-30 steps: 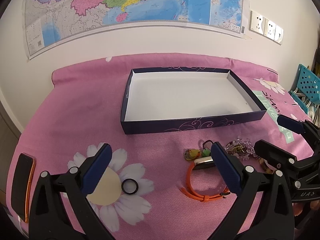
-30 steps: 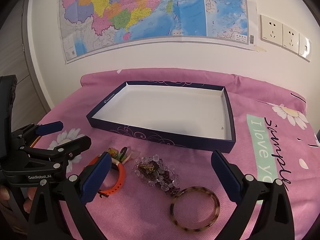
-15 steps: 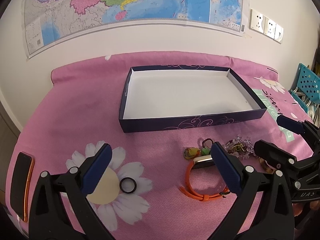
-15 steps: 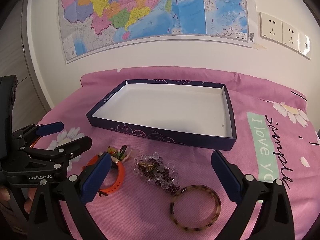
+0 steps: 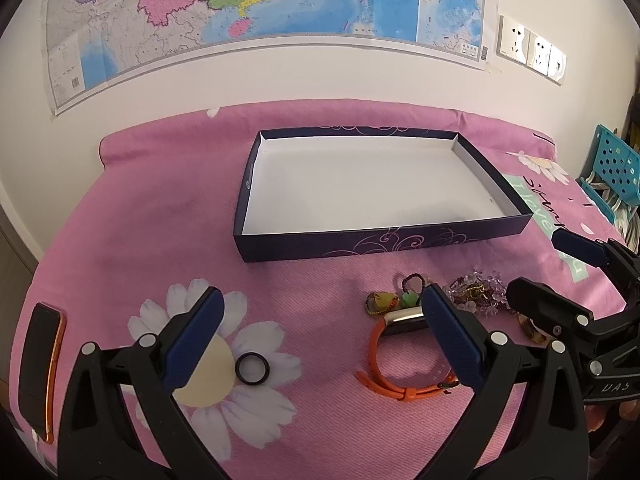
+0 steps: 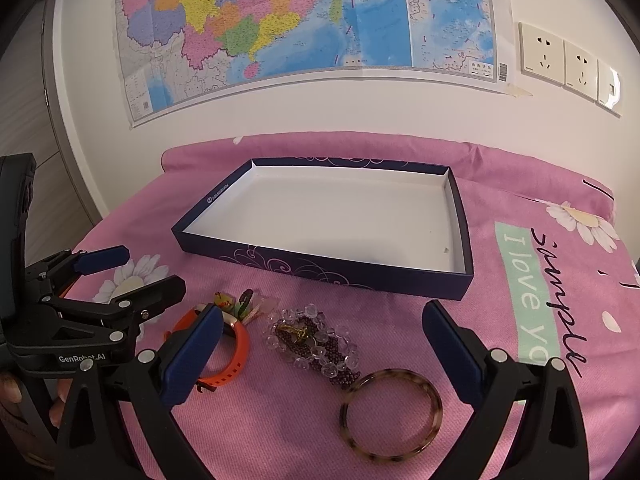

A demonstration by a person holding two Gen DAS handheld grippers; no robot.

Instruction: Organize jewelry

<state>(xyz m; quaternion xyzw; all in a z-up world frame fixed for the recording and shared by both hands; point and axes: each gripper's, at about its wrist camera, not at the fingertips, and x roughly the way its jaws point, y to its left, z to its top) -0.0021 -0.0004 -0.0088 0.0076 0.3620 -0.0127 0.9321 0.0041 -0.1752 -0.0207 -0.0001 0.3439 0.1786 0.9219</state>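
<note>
A shallow navy box (image 5: 384, 242) with a white inside lies empty on the pink cloth; it also shows in the right wrist view (image 6: 320, 268). In front of it lie a black ring (image 5: 251, 368), an orange watch band (image 5: 400, 364) (image 6: 228, 350), small charms (image 5: 384, 302) (image 6: 240, 302), a beaded bracelet pile (image 5: 476, 290) (image 6: 316, 344) and a tortoiseshell bangle (image 6: 390, 414). My left gripper (image 5: 320, 336) is open and empty above the ring and band. My right gripper (image 6: 320, 354) is open and empty above the beads and bangle.
A phone in an orange case (image 5: 40, 364) lies at the cloth's left edge. A wall with a map (image 6: 304, 20) and sockets (image 6: 560, 56) stands behind the table. A teal basket (image 5: 612, 172) stands at the far right.
Both grippers have shifted only slightly; the left view has drifted a little so the box sits slightly more to the left. Nothing was taken hold of.
</note>
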